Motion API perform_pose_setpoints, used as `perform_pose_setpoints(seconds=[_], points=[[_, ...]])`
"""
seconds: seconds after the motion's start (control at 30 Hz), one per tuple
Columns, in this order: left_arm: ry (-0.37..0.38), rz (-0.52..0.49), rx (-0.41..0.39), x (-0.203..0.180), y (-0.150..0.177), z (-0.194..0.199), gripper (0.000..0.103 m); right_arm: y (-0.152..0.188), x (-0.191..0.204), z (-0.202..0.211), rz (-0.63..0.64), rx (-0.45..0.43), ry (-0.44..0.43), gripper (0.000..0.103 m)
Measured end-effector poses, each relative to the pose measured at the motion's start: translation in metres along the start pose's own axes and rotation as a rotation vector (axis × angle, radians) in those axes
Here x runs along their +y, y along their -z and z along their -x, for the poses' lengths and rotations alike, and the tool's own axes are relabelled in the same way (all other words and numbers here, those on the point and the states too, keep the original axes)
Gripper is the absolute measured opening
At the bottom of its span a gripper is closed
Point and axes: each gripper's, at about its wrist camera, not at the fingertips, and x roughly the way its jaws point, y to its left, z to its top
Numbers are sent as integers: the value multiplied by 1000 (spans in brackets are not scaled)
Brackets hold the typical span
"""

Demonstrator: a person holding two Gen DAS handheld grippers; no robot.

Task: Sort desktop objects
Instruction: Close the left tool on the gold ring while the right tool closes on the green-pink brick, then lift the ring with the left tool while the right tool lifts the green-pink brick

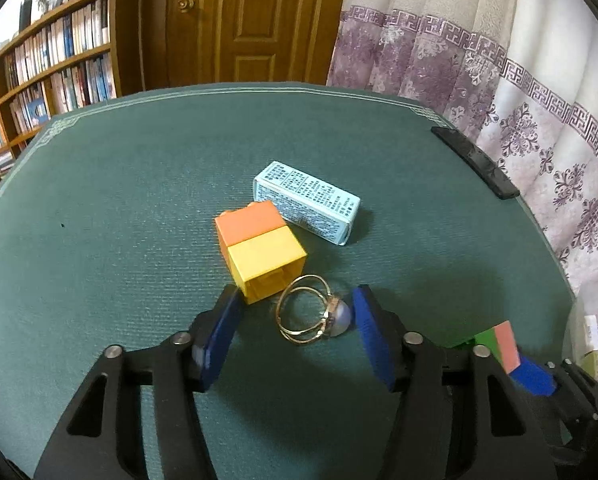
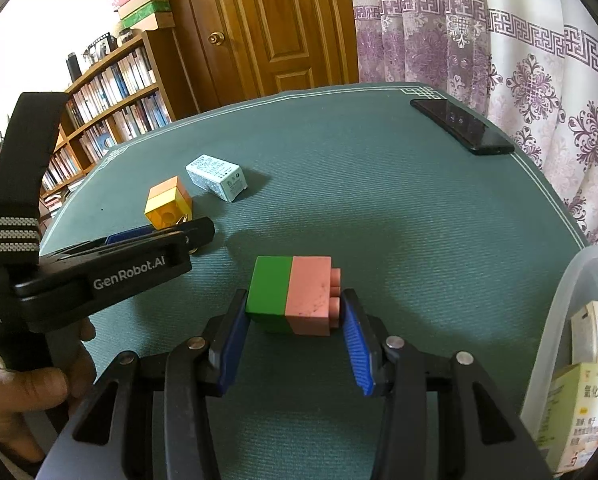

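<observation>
A gold double-band ring with a pale round stone [image 1: 339,317] lies on the green table mat [image 1: 139,200]. My left gripper [image 1: 297,295] is open around it: the stone sits close to the right pad and the left pad is clear of the band. An orange-and-yellow block [image 1: 259,248] lies just beyond, with a light blue printed box [image 1: 307,204] behind it. My right gripper [image 2: 294,298] is shut on a green-and-pink studded block [image 2: 291,292], its pads on the green end and on the pink studs. In the right wrist view the left gripper [image 2: 187,236] shows side-on, held by a hand [image 2: 27,392].
A black phone [image 2: 463,128] lies at the mat's far right corner. A translucent plastic bin [image 2: 571,280] holding medicine boxes [image 2: 579,412] stands at the right edge. Bookshelves [image 1: 51,80], a wooden door [image 1: 243,20] and a patterned curtain [image 1: 499,80] are behind the table.
</observation>
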Motion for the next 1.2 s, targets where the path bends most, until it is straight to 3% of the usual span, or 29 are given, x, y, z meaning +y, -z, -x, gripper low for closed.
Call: perform_pose_setpoints(seconds=[0.07, 0.13, 0.2, 0.43, 1.2], points=[[4, 1, -5, 1, 0, 1, 53, 0, 0, -1, 0, 0, 0, 50], [12, 0, -7, 1, 0, 0, 42, 0, 0, -1, 0, 0, 0, 50], [11, -10, -9, 1, 2, 2, 40, 0, 0, -1, 0, -1, 0, 50], [-3, -26, -10, -3, 7, 7, 40, -1, -1, -1, -4, -1, -5, 50], [6, 62, -12, 14, 43, 46, 40, -1, -5, -2, -28, -9, -33, 50]])
